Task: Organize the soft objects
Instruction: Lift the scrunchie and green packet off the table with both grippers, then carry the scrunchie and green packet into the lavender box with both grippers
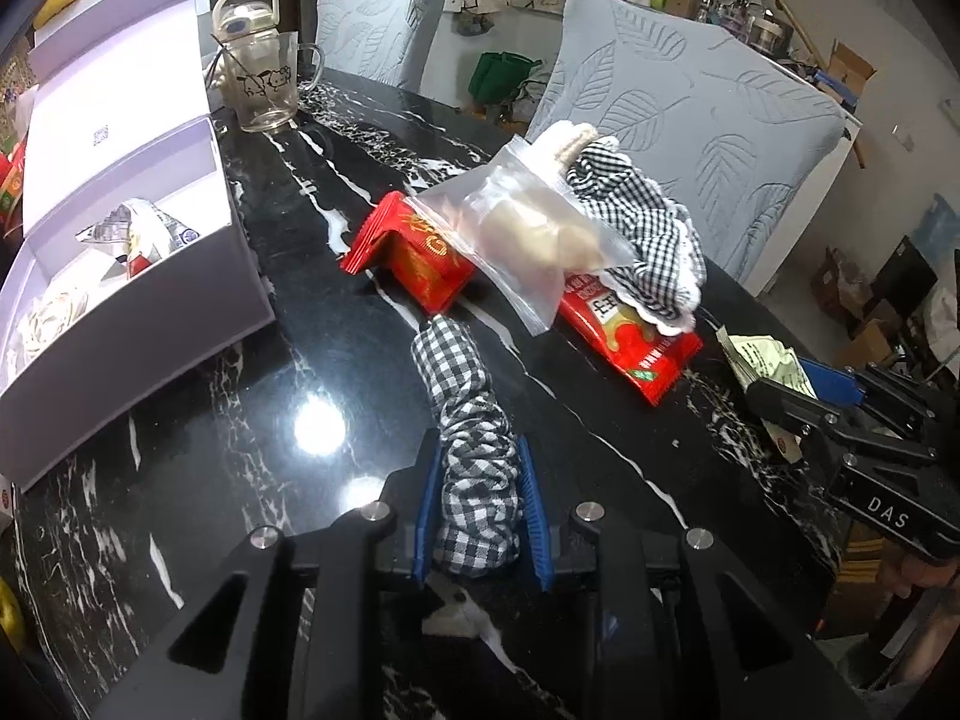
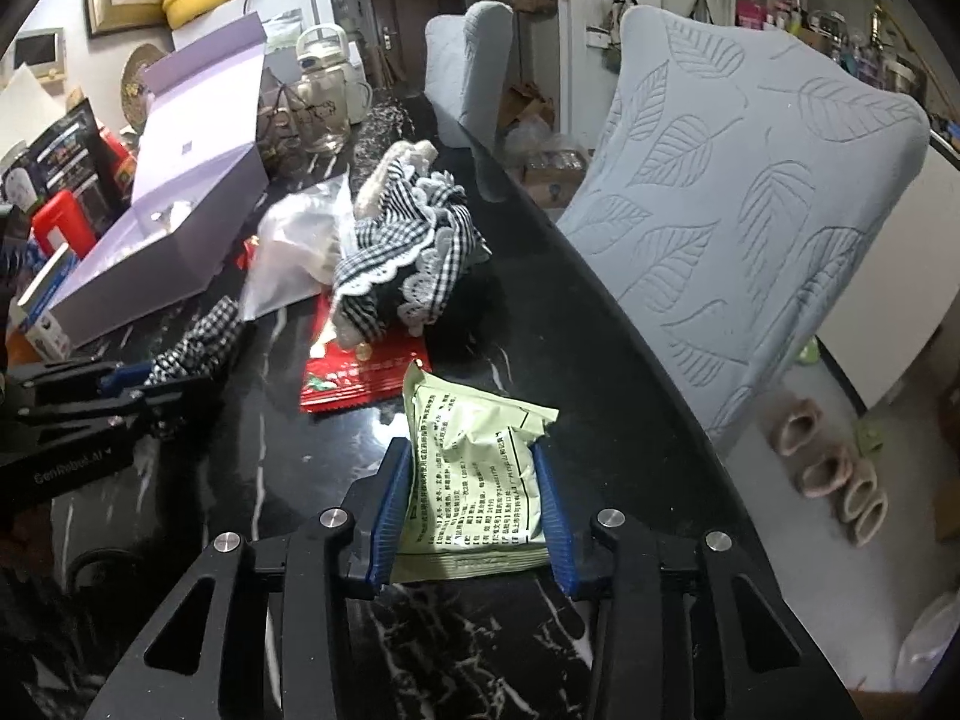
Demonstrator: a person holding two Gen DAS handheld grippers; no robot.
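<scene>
A checked fabric band (image 1: 474, 438) is clenched in the left gripper (image 1: 480, 516); a pale green printed sachet (image 2: 474, 468), puffed and crinkled, is pinched by the right gripper (image 2: 474, 516). Both lie near on the black marble table (image 1: 198, 438). Pickup is judged underway; lifting and carrying to the lilac box (image 1: 198, 276), far left, is called for.

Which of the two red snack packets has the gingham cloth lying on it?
The right red packet, nearest the right hand-held gripper; the gingham cloth overlaps it. The left red packet lies only under the clear bag.

Right hand-held gripper (image 2: 474, 504) clamping pale green packet (image 2: 474, 468) (printed), black marble table (image 2: 480, 630)
</scene>
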